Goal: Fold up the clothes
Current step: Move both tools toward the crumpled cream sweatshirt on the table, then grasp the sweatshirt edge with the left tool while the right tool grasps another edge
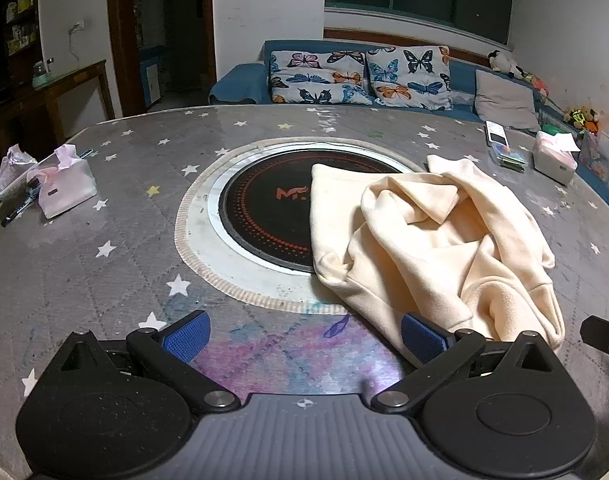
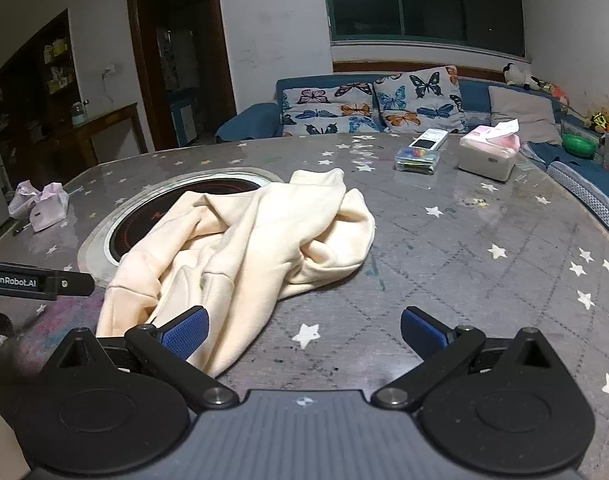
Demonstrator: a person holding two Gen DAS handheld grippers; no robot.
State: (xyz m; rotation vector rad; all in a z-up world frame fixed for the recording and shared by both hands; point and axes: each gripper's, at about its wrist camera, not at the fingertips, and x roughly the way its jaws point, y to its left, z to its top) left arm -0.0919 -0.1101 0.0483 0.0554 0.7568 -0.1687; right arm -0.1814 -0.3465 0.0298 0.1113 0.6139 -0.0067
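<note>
Sweatshirt [image 1: 432,236], cream and soft, is the garment to fold, and it lies in a loose crumpled heap on the star-printed worktop [image 1: 104,280], its left part draped over the round black hob [image 1: 264,212] set into the middle

Going left to right: at the far left edge sit a pink tissue pack [image 1: 64,184] and a crinkled bag [image 1: 12,172], well apart from the cloth. Next comes the left tool [image 1: 304,334], fingers spread wide with nothing between them, hovering low over bare worktop with its right pad just beside the heap's near hem. Then the heap itself, with layers bunched over one another and a ribbed cuff or band showing at the near side; which part is sleeve and which is body I cannot tell. The right tool [image 2: 304,332] also stands wide and empty, its left pad at the cloth's near corner. Beyond, to the right, rest a clear box [image 2: 418,158] with a remote [image 2: 428,138] on it and a white tissue box [image 2: 488,152]

The garment is not folded as it lies. Judging by that, the step in hand is getting hold of the cloth to spread it flat. That likely calls for each tool to close on a separate edge, pinching one layer and not the bunch, then drawing apart
</note>
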